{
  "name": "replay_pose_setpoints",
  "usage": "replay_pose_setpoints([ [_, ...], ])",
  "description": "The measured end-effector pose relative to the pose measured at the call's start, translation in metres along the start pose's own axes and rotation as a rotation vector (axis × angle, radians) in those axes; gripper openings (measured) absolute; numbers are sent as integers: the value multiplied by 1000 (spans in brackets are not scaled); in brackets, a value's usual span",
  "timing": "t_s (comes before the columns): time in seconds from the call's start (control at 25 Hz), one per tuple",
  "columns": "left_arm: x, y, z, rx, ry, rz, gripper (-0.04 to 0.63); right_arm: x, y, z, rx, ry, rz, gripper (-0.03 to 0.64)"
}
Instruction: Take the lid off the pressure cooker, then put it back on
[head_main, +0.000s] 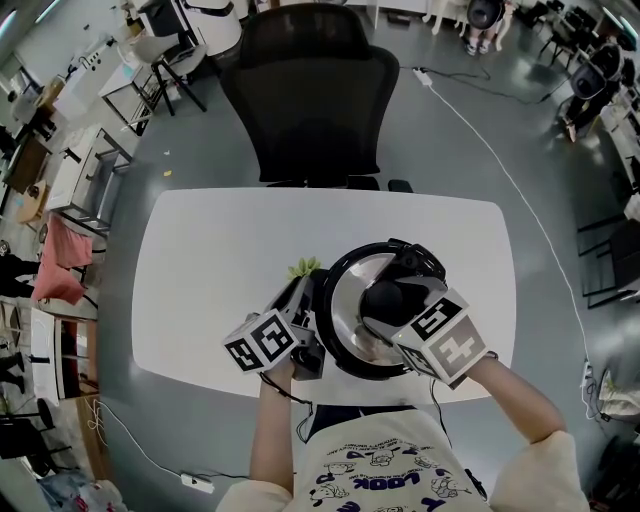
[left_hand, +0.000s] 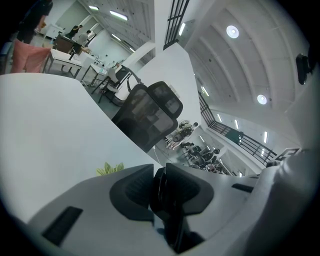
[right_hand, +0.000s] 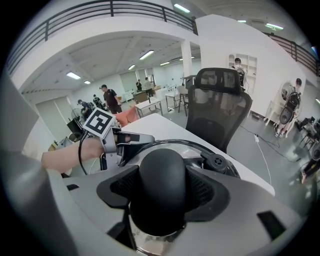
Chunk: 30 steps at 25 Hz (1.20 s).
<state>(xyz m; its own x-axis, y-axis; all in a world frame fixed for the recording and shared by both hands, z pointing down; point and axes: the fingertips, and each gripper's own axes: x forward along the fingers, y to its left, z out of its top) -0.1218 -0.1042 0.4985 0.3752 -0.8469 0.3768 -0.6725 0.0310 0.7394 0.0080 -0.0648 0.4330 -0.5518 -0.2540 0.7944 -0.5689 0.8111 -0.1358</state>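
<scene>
Nearest the person, both forearms reach in over the white table (head_main: 200, 260).

Left gripper (head_main: 305, 288): jaws drawn nearly together, pinching a thin black side handle (left_hand: 161, 192) at the left edge of the black-rimmed pressure cooker (head_main: 332, 345). Whether this piece belongs to the pot or to the lid's rim cannot be told.

Right gripper (head_main: 390, 303): angled down over the cooker, jaws spread wide but clamped on the black rounded knob (right_hand: 161, 177) at the centre of the polished steel lid (head_main: 348, 288). Pads press the knob from both sides.

The lid sits on the cooker, apparently level and seated. The cooker stands near the table's front edge, right of centre.

Step in hand, as judged: lid gripped and pot steadied. The frames do not tell removal from reseating.

Next move, if removal: probably a twist at the knob to free the lid, then a straight lift, with the left gripper bracing the pot.

Just beyond the cooker lies a small green leafy sprig (head_main: 303, 267). Farther off, a black mesh office chair (head_main: 305, 90) stands at the far side of the table.
</scene>
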Motion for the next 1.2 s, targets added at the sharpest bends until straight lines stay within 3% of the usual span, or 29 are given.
replay_pose_setpoints([
  [0.52, 3, -3, 1, 58, 27, 17, 84, 2, -2, 0, -31, 43, 1, 304],
  [1.2, 3, -2, 3, 56, 23, 16, 81, 5, 11, 0, -231, 107, 135, 305],
])
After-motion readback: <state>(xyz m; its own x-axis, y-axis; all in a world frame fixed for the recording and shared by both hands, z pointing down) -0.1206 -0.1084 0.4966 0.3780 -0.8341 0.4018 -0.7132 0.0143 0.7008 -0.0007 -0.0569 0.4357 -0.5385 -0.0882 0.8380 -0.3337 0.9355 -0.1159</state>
